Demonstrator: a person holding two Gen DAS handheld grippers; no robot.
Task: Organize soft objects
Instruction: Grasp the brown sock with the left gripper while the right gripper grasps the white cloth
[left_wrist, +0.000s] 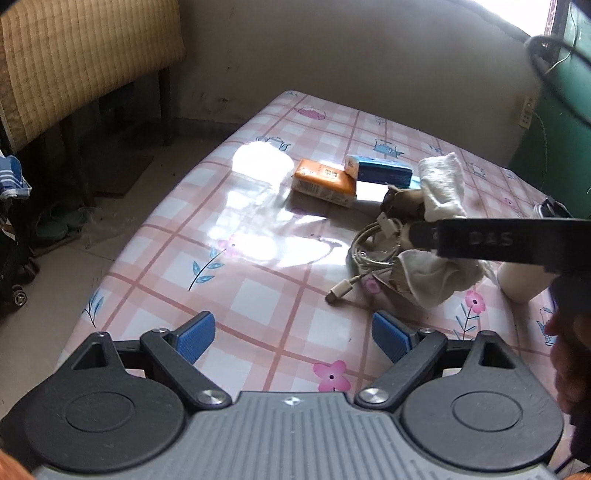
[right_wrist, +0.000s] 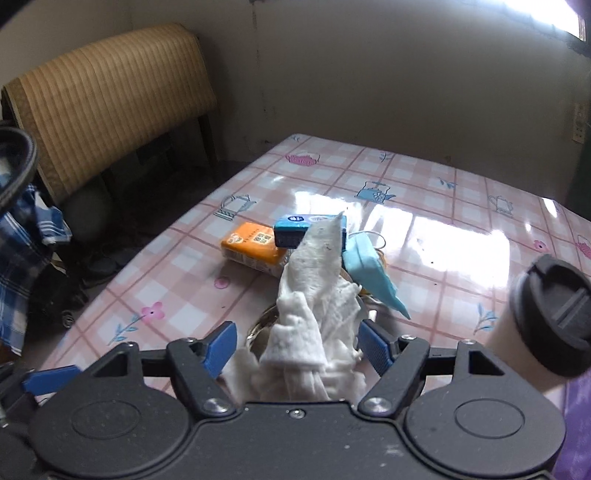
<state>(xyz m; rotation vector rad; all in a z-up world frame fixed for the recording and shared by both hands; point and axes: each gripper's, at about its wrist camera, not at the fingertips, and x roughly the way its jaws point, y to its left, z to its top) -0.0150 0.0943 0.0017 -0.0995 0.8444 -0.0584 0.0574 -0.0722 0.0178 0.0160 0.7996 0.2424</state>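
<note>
A white cloth (right_wrist: 314, 291) stands bunched up between the blue pads of my right gripper (right_wrist: 298, 343), whose jaws are wide apart around it without pinching it. The same cloth (left_wrist: 443, 184) shows in the left wrist view, draped by the right gripper's black finger (left_wrist: 498, 242). My left gripper (left_wrist: 293, 338) is open and empty above the near table. An orange tissue pack (left_wrist: 325, 181) and a blue tissue pack (left_wrist: 380, 171) lie mid-table. A light blue face mask (right_wrist: 373, 273) lies beside the cloth.
A coiled white charging cable (left_wrist: 369, 254) lies under the cloth. A cup with a black lid (right_wrist: 550, 314) stands at the right. The pink checked tablecloth (left_wrist: 258, 295) covers the table. A chair with a woven mat (right_wrist: 110, 99) stands beyond the left edge.
</note>
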